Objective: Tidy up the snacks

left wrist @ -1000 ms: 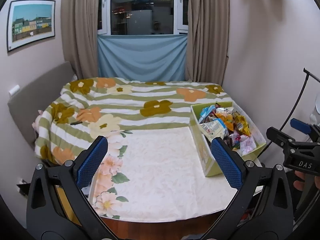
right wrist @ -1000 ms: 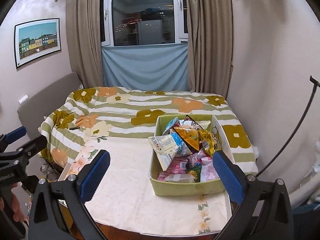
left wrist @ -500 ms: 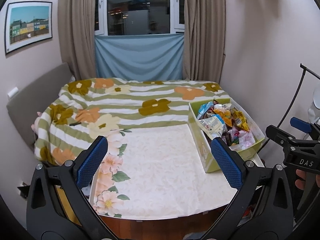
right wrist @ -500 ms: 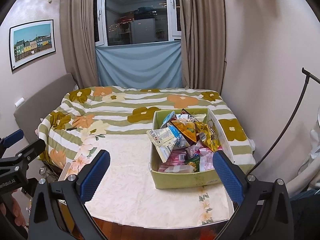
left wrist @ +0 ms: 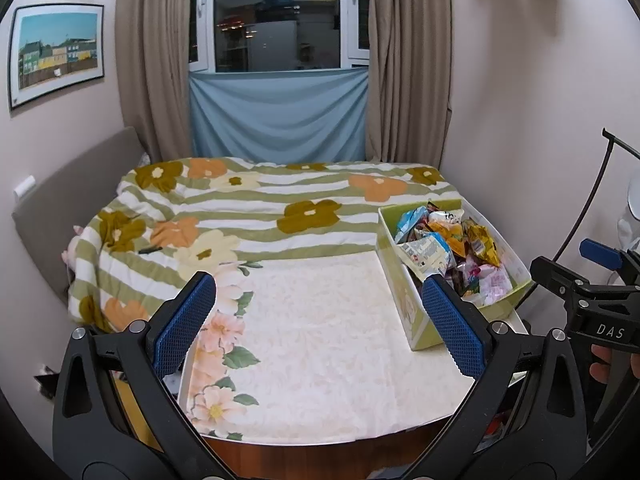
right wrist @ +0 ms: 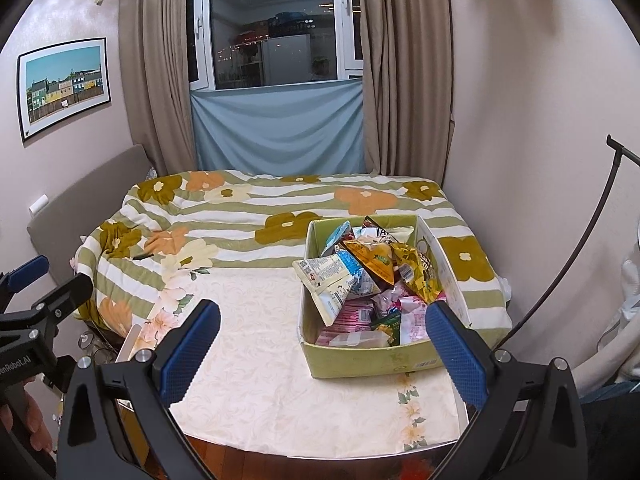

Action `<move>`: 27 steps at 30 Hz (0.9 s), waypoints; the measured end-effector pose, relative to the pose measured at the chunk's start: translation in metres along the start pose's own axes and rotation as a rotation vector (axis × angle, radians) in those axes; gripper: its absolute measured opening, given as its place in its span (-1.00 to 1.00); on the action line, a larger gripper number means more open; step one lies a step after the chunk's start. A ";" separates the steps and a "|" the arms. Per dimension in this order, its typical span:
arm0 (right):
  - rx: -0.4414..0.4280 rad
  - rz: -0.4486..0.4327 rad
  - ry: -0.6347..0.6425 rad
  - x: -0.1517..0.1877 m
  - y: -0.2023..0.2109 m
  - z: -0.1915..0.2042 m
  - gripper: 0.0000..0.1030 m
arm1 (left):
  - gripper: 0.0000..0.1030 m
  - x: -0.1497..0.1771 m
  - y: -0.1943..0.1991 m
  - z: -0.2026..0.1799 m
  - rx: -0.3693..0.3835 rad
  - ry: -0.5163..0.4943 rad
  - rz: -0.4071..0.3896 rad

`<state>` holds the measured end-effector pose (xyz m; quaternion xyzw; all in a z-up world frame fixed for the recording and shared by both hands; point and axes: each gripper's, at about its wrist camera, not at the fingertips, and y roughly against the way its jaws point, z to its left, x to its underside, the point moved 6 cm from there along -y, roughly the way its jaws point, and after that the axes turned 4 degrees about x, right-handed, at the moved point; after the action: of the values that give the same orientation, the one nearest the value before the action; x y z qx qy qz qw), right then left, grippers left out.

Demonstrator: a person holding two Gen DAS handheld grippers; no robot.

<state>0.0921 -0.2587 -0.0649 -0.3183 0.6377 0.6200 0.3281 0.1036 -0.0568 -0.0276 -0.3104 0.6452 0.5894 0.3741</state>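
Observation:
A green cardboard box stands on the right side of the table, also in the left wrist view. It is heaped with snack packets, among them a white-and-blue bag and a gold bag; the packets also show in the left wrist view. My left gripper is open and empty over the middle of the table, left of the box. My right gripper is open and empty, in front of the box's near left corner.
The table wears a cream floral cloth with its wooden edge near me. Behind it is a bed with a green striped flower quilt. A wall is close on the right, with a black curved rod.
Both grippers have risen slightly and drawn back; the table and box sit lower and smaller in view. Both stay open and empty.

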 end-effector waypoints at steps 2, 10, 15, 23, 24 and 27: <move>0.002 0.004 -0.003 0.000 -0.001 0.000 0.98 | 0.99 0.000 -0.001 0.000 -0.002 0.002 0.002; 0.003 0.016 -0.006 -0.003 -0.006 -0.004 0.98 | 0.99 0.000 -0.003 0.000 0.000 0.003 0.002; 0.008 0.018 -0.009 -0.003 -0.010 -0.005 0.98 | 0.99 0.001 -0.004 0.000 0.001 0.005 0.003; 0.010 0.019 -0.011 -0.002 -0.011 -0.006 0.98 | 0.99 0.001 -0.006 0.000 0.003 0.006 0.003; 0.010 0.020 -0.011 -0.002 -0.011 -0.006 0.98 | 0.99 0.000 -0.006 0.001 0.002 0.005 0.003; 0.009 0.020 -0.009 -0.003 -0.012 -0.008 0.98 | 0.99 0.000 -0.005 0.000 0.002 0.005 0.004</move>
<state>0.1034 -0.2666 -0.0690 -0.3077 0.6420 0.6218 0.3264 0.1081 -0.0570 -0.0308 -0.3103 0.6474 0.5887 0.3715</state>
